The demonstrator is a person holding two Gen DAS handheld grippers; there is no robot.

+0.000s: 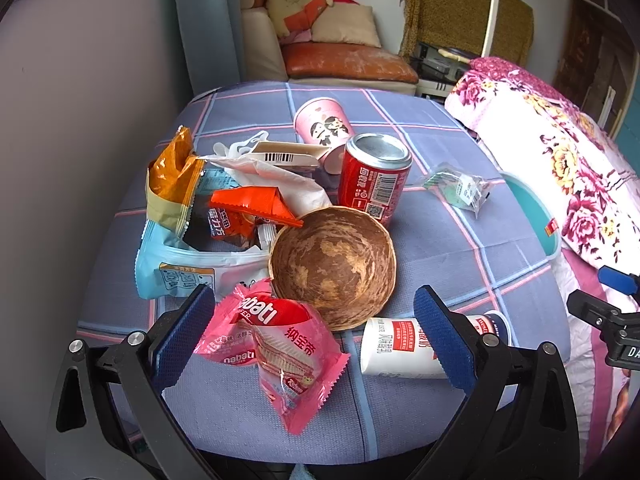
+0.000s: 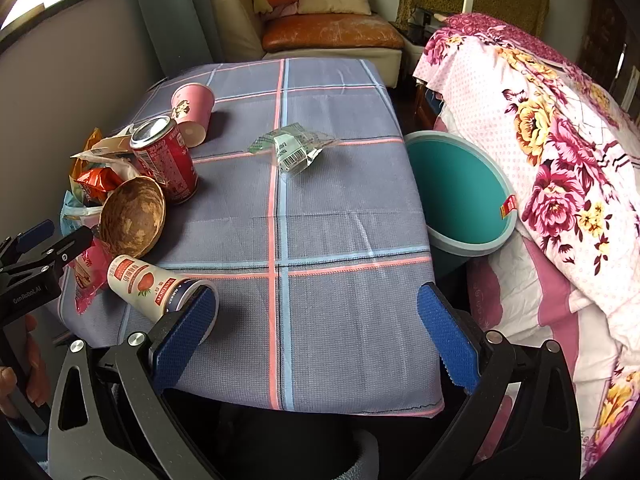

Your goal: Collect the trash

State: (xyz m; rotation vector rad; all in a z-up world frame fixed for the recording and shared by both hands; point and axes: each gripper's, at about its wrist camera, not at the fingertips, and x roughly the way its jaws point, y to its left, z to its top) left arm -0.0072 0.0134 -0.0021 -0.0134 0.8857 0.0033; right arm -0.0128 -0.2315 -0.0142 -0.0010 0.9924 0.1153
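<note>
Both tongs [image 1: 314, 336] [image 2: 316, 334] gape, seemingly empty

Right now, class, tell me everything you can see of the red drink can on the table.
The red drink can stands upright on the checked tablecloth. It looks like metal, with a silver top, white print and a barcode on its side. It looks undented. The brown bowl-shaped shell lies in front of it, the tipped pink paper cup just behind. No fingers touch it.
</note>
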